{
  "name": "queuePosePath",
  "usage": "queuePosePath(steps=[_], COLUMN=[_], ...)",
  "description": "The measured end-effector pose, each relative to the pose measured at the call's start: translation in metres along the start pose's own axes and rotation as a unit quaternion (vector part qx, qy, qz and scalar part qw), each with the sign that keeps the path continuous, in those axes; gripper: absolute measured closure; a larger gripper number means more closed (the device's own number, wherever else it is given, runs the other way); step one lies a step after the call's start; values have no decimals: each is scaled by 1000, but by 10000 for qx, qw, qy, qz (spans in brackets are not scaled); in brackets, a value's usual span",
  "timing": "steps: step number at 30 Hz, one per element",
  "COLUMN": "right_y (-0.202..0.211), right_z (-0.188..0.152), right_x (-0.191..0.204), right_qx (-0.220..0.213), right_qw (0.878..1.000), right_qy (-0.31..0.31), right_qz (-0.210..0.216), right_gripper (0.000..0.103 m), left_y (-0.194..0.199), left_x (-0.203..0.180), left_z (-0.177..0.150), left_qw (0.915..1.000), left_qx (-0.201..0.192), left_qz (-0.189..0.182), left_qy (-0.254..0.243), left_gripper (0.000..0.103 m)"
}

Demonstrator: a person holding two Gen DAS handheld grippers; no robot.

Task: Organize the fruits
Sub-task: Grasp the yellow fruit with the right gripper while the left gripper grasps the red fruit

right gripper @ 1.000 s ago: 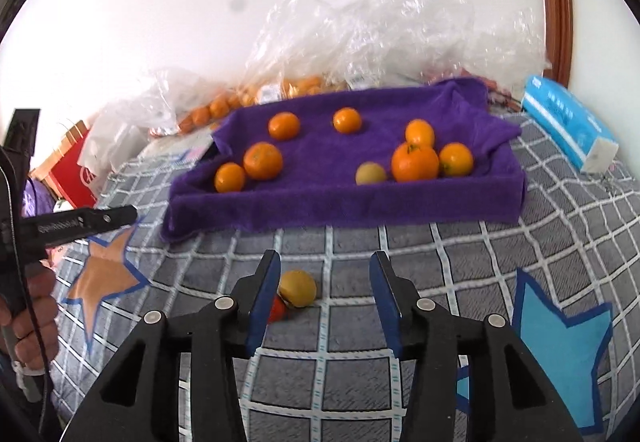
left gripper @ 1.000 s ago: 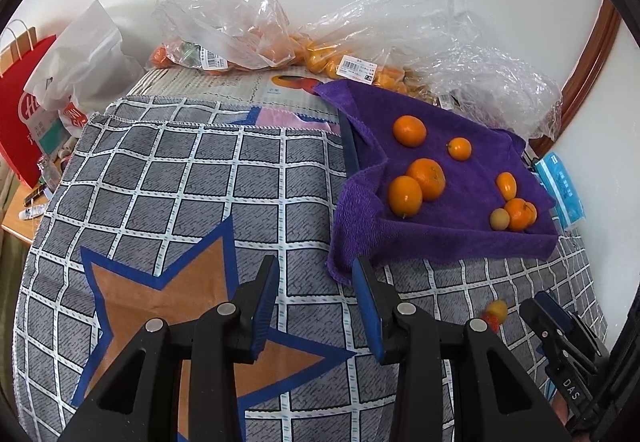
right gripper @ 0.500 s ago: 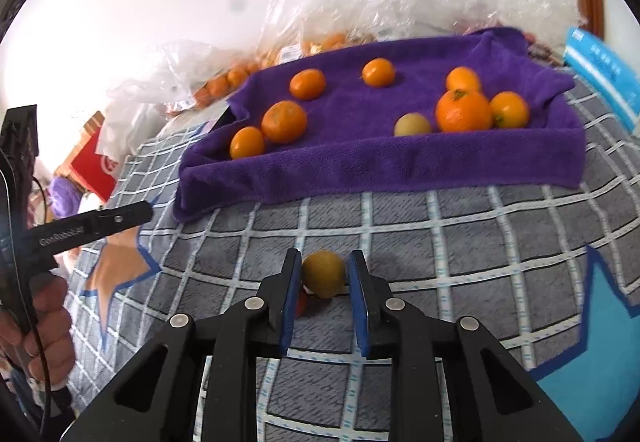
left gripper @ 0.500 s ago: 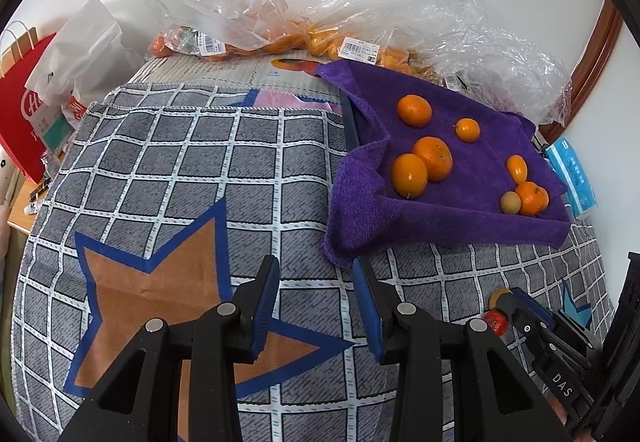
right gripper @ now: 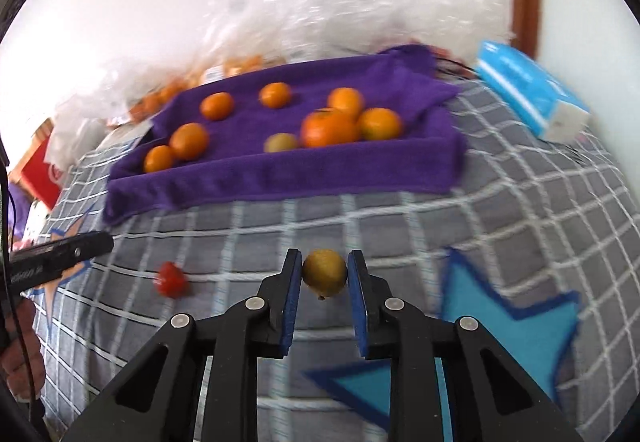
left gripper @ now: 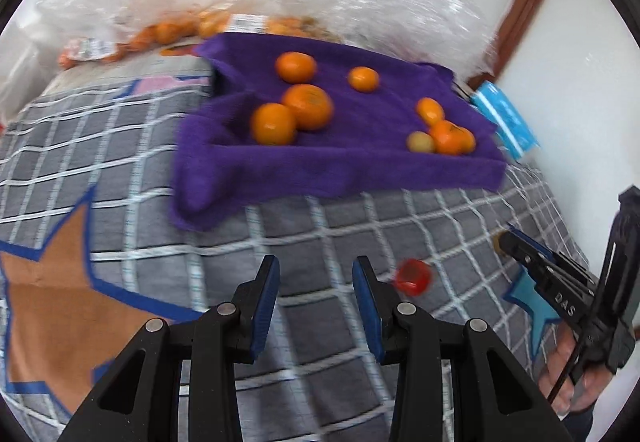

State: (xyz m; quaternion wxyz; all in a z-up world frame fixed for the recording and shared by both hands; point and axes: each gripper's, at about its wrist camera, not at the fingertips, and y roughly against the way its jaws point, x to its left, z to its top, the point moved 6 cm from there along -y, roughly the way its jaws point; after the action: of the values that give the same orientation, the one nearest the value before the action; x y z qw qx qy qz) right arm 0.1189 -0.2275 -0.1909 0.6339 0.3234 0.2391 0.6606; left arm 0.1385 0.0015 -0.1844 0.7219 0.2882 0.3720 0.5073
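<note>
My right gripper [right gripper: 324,271] is shut on a small yellow-brown fruit [right gripper: 324,274], held just above the checked quilt [right gripper: 500,210]. A small red fruit [right gripper: 172,279] lies on the quilt to its left. Further back, a purple towel-lined tray [right gripper: 280,172] holds several oranges [right gripper: 330,128] and one pale fruit [right gripper: 281,143]. My left gripper [left gripper: 315,282] is open with nothing between its fingers, and the red fruit [left gripper: 412,277] sits just right of its right finger. The right gripper [left gripper: 508,240] shows side-on at the right edge of the left wrist view, a hand behind it.
Clear plastic bags [left gripper: 360,6] with more oranges lie behind the tray against the white wall. A blue tissue pack [right gripper: 528,98] rests right of the tray. A red paper bag [right gripper: 40,166] stands far left. The quilt [left gripper: 100,178] carries orange and blue star patches.
My right gripper closed on the yellow-brown fruit and carried it right, away from the red fruit. My left gripper swung right, bringing the red fruit close to its right finger.
</note>
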Motion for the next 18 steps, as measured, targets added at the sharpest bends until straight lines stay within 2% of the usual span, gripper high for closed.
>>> queuePosePath(steps=[5,8,12,16,18], right_y=[13,17,12,9,4], right_z=[-4,-8,-12,-13,-14], right_x=[-23,-31,-33,-32,-32], right_qx=[-94,-128,-63,-66,56], right_qw=[9998,9997,9998,9999,10000], right_qy=[-168,-156,-59,-12,-9], right_qz=[-47,-106,-166,-132,-70], right_gripper=[80,80,79,79,78], left_y=[-12,-18,-24,-26,-27], left_x=[-36,-48,-56,-60,-62], left_z=[-9,-11,-11,-10,-10], left_qw=[9980,9971,9968,9975,9977], left_qx=[89,142,171,128,97], left_qz=[-541,-651,-676,-552,-440], left_qy=[-329,-369,-382,-432,-506], left_gripper=[67,67,69,70,75])
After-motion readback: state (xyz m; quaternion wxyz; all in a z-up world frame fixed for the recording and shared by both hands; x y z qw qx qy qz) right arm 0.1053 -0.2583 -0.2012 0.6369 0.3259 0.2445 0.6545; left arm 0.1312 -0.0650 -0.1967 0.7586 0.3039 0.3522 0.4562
